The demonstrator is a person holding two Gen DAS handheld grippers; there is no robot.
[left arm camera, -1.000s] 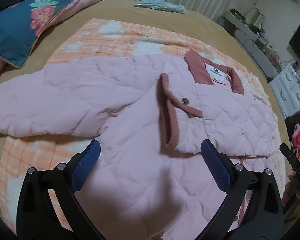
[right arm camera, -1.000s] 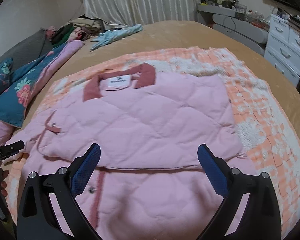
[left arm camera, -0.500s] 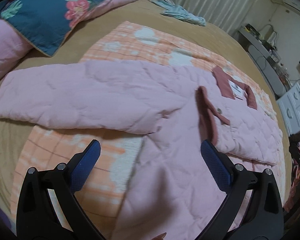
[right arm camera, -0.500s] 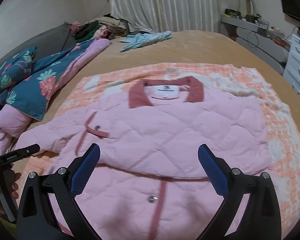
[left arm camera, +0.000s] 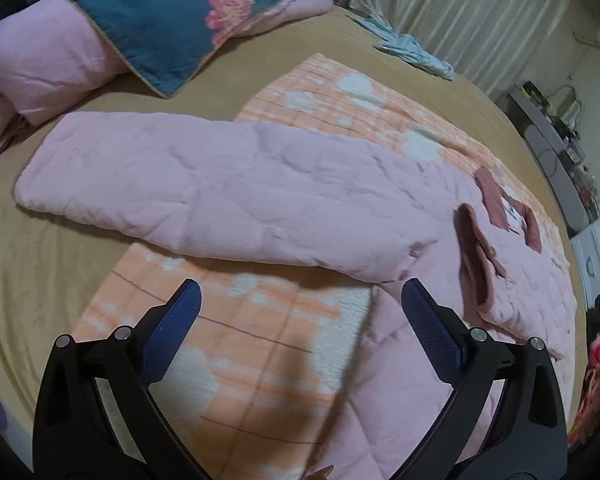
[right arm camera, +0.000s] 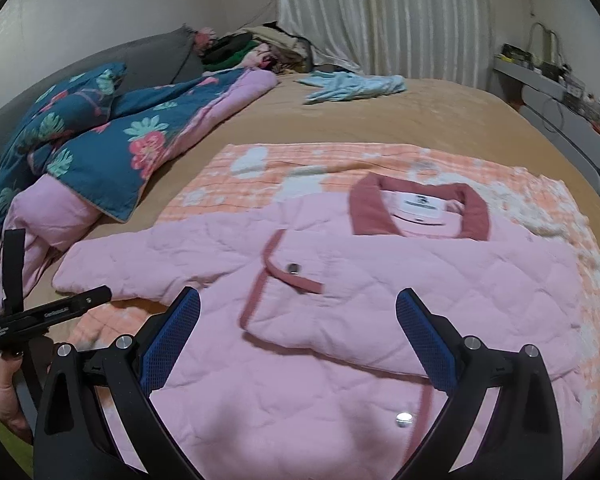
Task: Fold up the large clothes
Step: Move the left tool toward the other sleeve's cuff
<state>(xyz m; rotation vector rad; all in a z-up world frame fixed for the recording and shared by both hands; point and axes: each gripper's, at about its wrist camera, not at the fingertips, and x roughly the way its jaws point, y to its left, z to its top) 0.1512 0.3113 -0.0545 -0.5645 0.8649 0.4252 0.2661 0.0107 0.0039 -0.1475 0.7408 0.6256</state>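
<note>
left gripper (left arm camera: 300,320) (jaws apart) has swung toward the jacket sleeve (left arm camera: 204,184).

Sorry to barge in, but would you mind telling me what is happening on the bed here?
A person is folding a pink quilted jacket spread on an orange checked blanket on the bed. One side is already folded across the front; the other sleeve lies stretched out flat. The left gripper hovers open near that sleeve, and the right gripper hovers open over the body. Neither holds anything.

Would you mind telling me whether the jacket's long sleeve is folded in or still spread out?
Spread out. The sleeve lies straight, away from the pink jacket body, its cuff end on the tan bedspread. Both claws hover open, holding nothing.
</note>
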